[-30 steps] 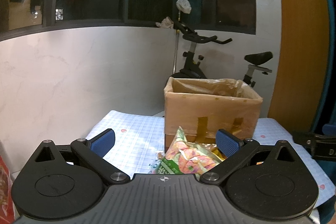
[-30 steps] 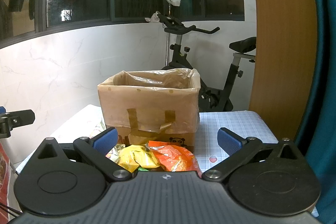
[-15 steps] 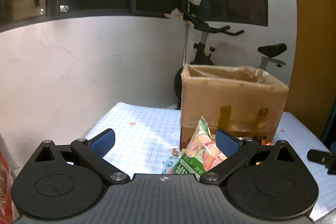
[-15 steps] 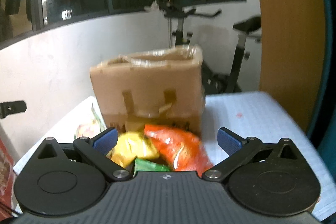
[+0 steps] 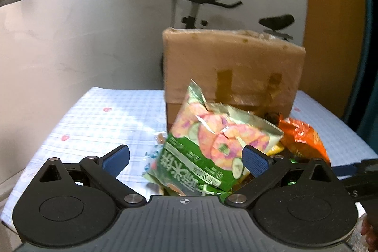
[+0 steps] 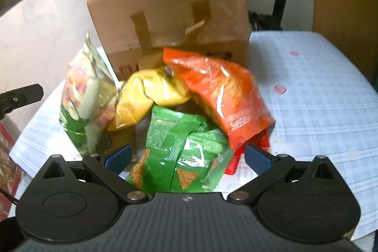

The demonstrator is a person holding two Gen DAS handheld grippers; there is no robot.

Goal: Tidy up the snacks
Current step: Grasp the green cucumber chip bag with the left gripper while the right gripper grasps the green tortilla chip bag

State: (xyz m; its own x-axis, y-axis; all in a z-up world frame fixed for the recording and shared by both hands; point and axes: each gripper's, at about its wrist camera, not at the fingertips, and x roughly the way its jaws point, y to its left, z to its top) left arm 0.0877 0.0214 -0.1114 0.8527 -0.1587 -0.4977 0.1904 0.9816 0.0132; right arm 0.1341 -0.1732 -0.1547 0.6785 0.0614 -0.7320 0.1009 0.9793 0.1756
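Observation:
A pile of snack bags lies on the table in front of a taped cardboard box (image 5: 232,67) (image 6: 170,11). A green-and-pink chips bag (image 5: 212,145) (image 6: 82,96) leans upright at the pile's left. Beside it are a yellow bag (image 6: 148,98), an orange bag (image 6: 224,96) (image 5: 300,136) and a green tortilla-chip bag (image 6: 184,150). My left gripper (image 5: 185,158) is open, its fingers either side of the green-and-pink bag. My right gripper (image 6: 186,160) is open just above the green tortilla-chip bag, holding nothing.
The table wears a pale checked cloth (image 5: 99,119) (image 6: 319,91). A white wall runs along its left and back. An exercise bike (image 5: 196,8) stands behind the box, a wooden panel (image 5: 330,27) at the right. Red packaging (image 6: 6,157) sits at the left edge.
Both grippers have dropped lower and closer to the snack pile. The bags now fill the space between the fingers in both views. Both stay open.

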